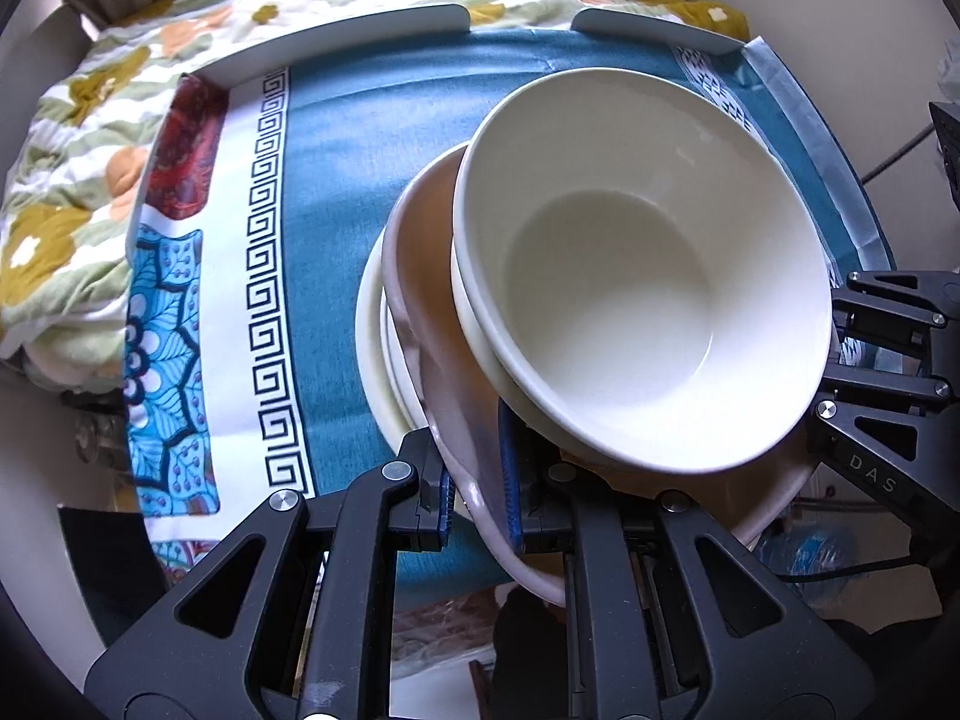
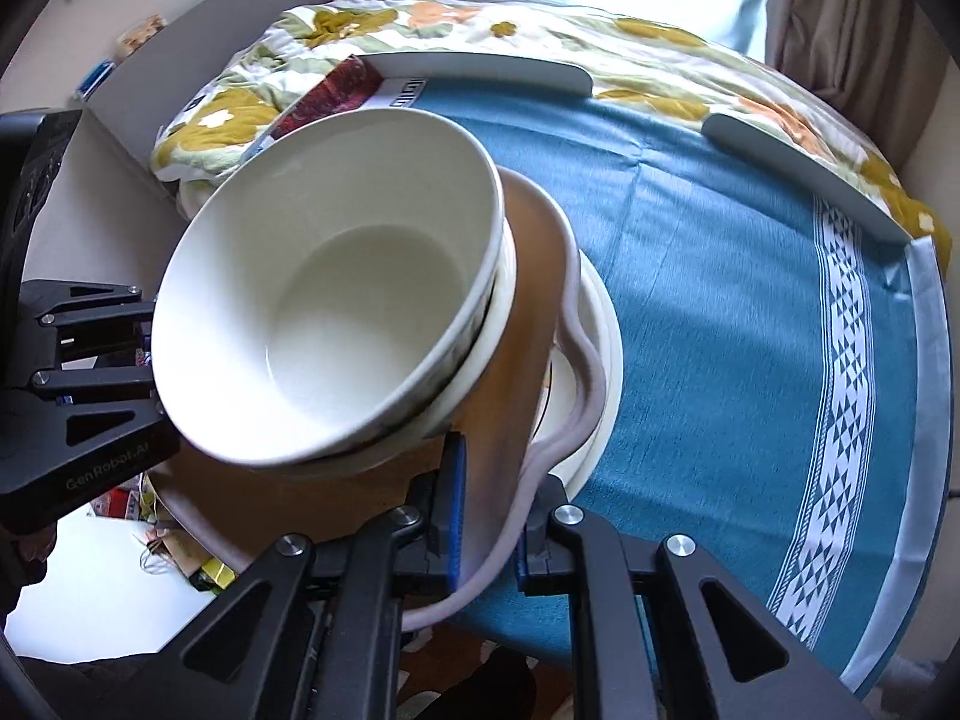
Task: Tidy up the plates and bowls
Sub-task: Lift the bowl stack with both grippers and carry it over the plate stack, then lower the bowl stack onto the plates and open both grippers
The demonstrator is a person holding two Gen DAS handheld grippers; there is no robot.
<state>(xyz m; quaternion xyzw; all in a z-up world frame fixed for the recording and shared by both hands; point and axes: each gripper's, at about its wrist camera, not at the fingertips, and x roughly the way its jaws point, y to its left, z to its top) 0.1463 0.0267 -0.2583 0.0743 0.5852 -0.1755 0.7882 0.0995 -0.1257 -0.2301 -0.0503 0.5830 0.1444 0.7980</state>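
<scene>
two tools are on the same piece: my left tool is clamped on the near rim of the pink-rimmed plate, and my right tool is clamped on that plate's rim from the opposite side. the plate runs forward and up from each tool, tilted, with two nested white bowls sitting on it just ahead of my left pads and leaning toward my right tool. under the plate, beyond the left tool's tip, i can see white plates stacked on the blue cloth of the counter. what matters, i judge, is that the load spans the line between my two tools, neither one nearer, so both must move level together or the bowls will slide off toward the right one.
</scene>
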